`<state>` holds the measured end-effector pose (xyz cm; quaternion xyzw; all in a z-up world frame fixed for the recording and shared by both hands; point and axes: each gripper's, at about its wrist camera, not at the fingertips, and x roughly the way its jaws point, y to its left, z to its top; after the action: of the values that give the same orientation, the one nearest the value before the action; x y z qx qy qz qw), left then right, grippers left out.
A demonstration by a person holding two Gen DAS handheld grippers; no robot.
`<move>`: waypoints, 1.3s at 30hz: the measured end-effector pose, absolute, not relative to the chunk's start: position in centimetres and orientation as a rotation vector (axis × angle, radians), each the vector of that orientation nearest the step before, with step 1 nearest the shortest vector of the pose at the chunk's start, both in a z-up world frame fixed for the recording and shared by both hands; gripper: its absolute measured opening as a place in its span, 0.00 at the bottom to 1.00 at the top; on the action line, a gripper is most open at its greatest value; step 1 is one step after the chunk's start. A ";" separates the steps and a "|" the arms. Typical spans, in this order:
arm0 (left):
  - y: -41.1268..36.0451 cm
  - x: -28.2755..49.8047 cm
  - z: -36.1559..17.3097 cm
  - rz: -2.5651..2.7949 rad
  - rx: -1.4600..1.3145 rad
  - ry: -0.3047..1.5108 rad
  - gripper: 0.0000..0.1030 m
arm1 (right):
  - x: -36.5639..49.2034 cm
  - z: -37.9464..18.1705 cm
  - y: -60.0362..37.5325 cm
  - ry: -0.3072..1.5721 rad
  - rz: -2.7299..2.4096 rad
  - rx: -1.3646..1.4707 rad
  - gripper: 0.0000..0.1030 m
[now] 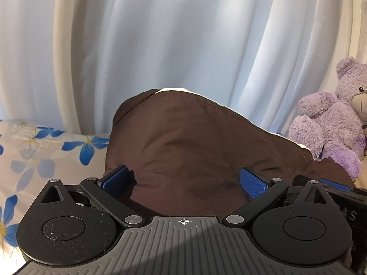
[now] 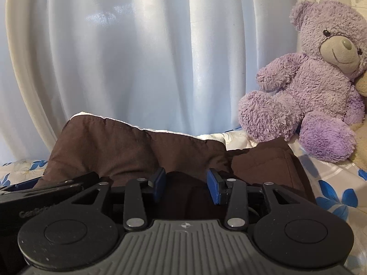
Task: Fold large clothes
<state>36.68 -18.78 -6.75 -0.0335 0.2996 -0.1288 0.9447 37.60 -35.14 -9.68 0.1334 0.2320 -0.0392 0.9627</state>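
A dark brown padded garment (image 1: 195, 142) with a white lining along its far edge lies bunched on a floral bedsheet (image 1: 34, 151). My left gripper (image 1: 183, 181) is open wide just above the cloth, its blue pads (image 1: 114, 178) clear of it on both sides. In the right wrist view the same garment (image 2: 110, 146) fills the middle. My right gripper (image 2: 187, 185) has its jaws partly apart, with a thick dark fold of the garment filling the gap and touching both blue pads (image 2: 215, 189). The two grippers sit side by side, and each shows at the edge of the other's view.
A white curtain (image 2: 137, 57) hangs close behind the bed. A purple teddy bear (image 2: 316, 80) sits at the right on the sheet, its foot near the garment's right end, with a beige plush toy (image 2: 362, 82) behind it. Floral bedsheet (image 2: 339, 194) shows at both sides.
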 end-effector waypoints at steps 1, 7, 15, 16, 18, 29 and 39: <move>-18.9 36.6 -6.7 -0.261 -0.063 0.608 1.00 | 36.7 -9.7 -35.2 0.466 -0.090 0.273 0.43; -19.3 36.3 -6.8 -0.262 -0.044 0.593 1.00 | 33.2 -13.0 -35.9 0.352 -0.160 0.339 0.51; -15.2 34.9 -4.8 -0.385 -0.104 0.650 1.00 | 33.0 -12.3 -39.0 0.425 -0.046 0.527 0.63; -13.6 34.3 -4.4 -0.411 -0.130 0.659 1.00 | 32.5 -11.8 -39.9 0.443 -0.030 0.556 0.66; -10.3 33.4 -4.3 -0.474 -0.212 0.709 1.00 | 30.4 -11.1 -42.0 0.426 -0.003 0.597 0.75; -7.9 33.6 -7.6 -0.557 -0.433 0.849 1.00 | 30.4 -17.3 -49.6 0.689 0.193 0.919 0.80; -6.3 33.7 -6.5 -0.511 -0.438 0.825 0.88 | 32.4 -14.6 -44.7 0.696 0.322 0.816 0.51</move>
<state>33.74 -6.34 -6.54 -0.2090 0.3932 -0.2436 0.8616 32.35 -44.71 -14.61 0.3868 0.3303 0.1526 0.8474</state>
